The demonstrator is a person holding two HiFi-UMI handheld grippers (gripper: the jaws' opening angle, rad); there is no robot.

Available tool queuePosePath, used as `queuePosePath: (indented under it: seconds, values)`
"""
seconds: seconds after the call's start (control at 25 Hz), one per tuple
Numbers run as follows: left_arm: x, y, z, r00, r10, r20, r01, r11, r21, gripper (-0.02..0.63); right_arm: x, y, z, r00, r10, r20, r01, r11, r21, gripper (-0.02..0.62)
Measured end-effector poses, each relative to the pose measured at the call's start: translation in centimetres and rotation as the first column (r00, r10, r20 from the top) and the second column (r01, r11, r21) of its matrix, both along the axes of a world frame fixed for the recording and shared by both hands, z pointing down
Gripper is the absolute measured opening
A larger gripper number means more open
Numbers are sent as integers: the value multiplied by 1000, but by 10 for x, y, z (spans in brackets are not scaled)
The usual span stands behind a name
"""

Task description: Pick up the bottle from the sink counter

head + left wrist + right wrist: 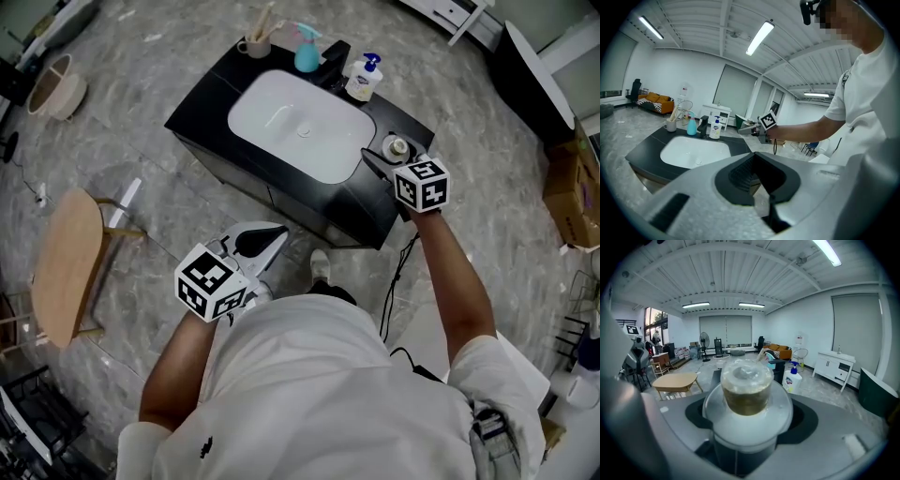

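A clear bottle (398, 147) with a pale cap stands at the right end of the black sink counter (211, 103). My right gripper (386, 161) reaches over that end, and its black jaws sit on both sides of the bottle. In the right gripper view the bottle (747, 394) fills the gap and its wide shoulder rests against both dark pads, so the right gripper (747, 427) is shut on it. My left gripper (274, 236) hangs in front of the counter, low and to the left. It is shut and holds nothing, as the left gripper (759, 187) view also shows.
The white basin (300, 124) fills the counter's middle. Behind it are a black faucet (333, 61), a blue spray bottle (307, 56), a white pump bottle (364, 80) and a cup (255, 44) of sticks. A wooden table (66, 267) stands left; cardboard boxes (572, 187) stand right.
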State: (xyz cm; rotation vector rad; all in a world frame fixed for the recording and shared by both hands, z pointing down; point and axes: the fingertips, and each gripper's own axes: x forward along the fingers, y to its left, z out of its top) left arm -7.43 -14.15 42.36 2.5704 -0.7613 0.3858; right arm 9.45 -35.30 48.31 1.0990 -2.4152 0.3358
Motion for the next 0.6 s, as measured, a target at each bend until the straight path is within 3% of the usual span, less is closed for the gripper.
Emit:
queuePosePath:
  seconds: [0.6]
  values:
    - [-55, 66, 12, 998, 55, -29, -55, 998, 6, 6, -84, 119, -53, 996, -80, 25, 80, 997, 14, 358]
